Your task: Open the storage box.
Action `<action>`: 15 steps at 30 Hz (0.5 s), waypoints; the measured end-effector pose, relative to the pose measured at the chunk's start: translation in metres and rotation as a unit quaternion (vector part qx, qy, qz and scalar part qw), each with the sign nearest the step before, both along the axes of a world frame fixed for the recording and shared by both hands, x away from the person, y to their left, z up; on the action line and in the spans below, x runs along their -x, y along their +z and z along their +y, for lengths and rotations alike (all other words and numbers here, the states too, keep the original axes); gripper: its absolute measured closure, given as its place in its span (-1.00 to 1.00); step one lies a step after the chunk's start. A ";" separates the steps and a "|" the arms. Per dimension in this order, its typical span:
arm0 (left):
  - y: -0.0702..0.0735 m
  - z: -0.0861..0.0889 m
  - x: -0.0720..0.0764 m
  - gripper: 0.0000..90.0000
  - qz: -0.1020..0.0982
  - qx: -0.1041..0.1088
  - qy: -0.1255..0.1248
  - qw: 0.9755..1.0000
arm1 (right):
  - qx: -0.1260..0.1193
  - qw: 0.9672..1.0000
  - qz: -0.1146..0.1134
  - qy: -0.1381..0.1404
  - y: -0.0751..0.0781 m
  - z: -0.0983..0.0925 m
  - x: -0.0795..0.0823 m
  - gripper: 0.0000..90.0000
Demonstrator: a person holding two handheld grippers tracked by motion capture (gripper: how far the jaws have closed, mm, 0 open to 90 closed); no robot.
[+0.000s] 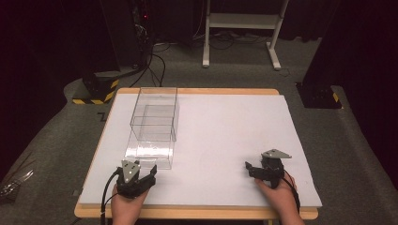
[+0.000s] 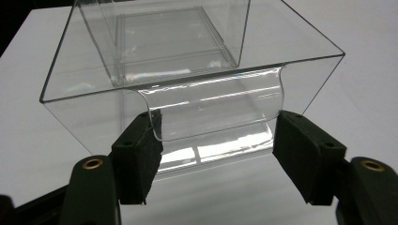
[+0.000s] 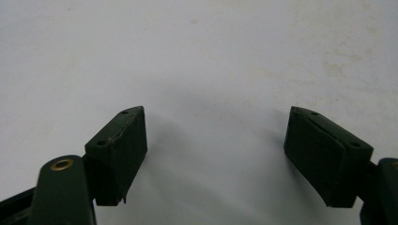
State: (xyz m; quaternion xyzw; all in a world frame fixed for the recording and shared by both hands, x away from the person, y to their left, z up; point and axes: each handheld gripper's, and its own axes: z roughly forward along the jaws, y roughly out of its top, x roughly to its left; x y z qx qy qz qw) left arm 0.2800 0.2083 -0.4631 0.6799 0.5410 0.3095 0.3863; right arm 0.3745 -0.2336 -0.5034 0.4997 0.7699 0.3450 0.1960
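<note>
We note the left tool sitting at the near end of the clear plastic box, its tips pointing at the box's near wall. In the left gripper view the jaws stand apart on either side of a curved clear tab that hangs from the box's near rim. The left pad looks to touch the tab's edge; the right pad sits just beside the other edge, and we cannot tell whether it presses. A smaller clear box sits inside the larger one, just beyond the tab. The right tool is well apart from the box, low over the bare white surface. Its jaws stand wide apart with nothing between them. A hand holds the left tool.
</note>
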 end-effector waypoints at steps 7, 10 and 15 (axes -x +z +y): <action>0.000 0.001 0.002 -0.26 0.000 0.013 -0.002 1.000 | 0.000 1.000 0.000 0.000 0.000 0.000 0.000 -0.52; 0.000 0.001 0.002 -0.25 -0.001 0.013 -0.003 1.000 | 0.000 1.000 0.001 -0.001 0.000 0.000 0.000 -0.52; 0.000 -0.001 0.005 -0.24 -0.005 0.012 -0.004 1.000 | 0.000 1.000 0.000 0.000 0.000 0.000 0.000 -0.52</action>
